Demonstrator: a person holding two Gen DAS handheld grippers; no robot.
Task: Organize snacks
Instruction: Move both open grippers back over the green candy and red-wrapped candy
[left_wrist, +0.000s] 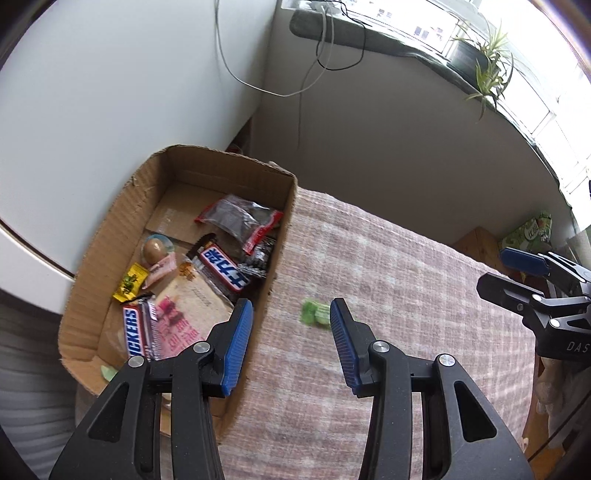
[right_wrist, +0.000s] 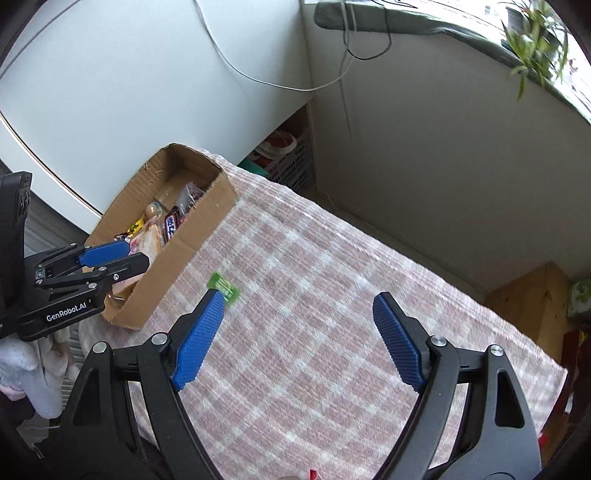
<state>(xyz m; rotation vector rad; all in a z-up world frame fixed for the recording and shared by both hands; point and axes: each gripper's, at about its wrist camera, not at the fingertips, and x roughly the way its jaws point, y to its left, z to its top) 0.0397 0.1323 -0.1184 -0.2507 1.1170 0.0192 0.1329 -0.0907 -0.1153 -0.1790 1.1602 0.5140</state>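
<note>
Candy position: small green wrapped candy (left_wrist: 314, 313) lies on the pink-and-white checked cloth (left_wrist: 406, 280) covering the tabletop, just right of the brown cardboard box (left_wrist: 122, 221), apart from it.
Candy to left gripper: in the left wrist view it sits just beyond the tips of the left gripper (left_wrist: 291, 314), close to the right-hand blue pad, touching neither.
Candy to right gripper: in the right wrist view the same candy (right_wrist: 224, 288) lies just past the left-hand pad of the right gripper (right_wrist: 299, 306), well off the midline between the pads.
Box contents: Snickers bar (left_wrist: 135, 332), second dark bar with a blue label (left_wrist: 225, 268), yellow sachet (left_wrist: 130, 283), clear packet with red ends (left_wrist: 240, 218), pale printed packets.
Hard to make out: candy is motion-blurred in both views, so its print is unreadable; the near end of the box is hidden behind the left gripper's fingers; the far right edge of the tabletop is cut off.
Left gripper: released, pads about half apart, nothing between them.
Right gripper: released, pads spread wide over bare cloth, grasping nothing.
</note>
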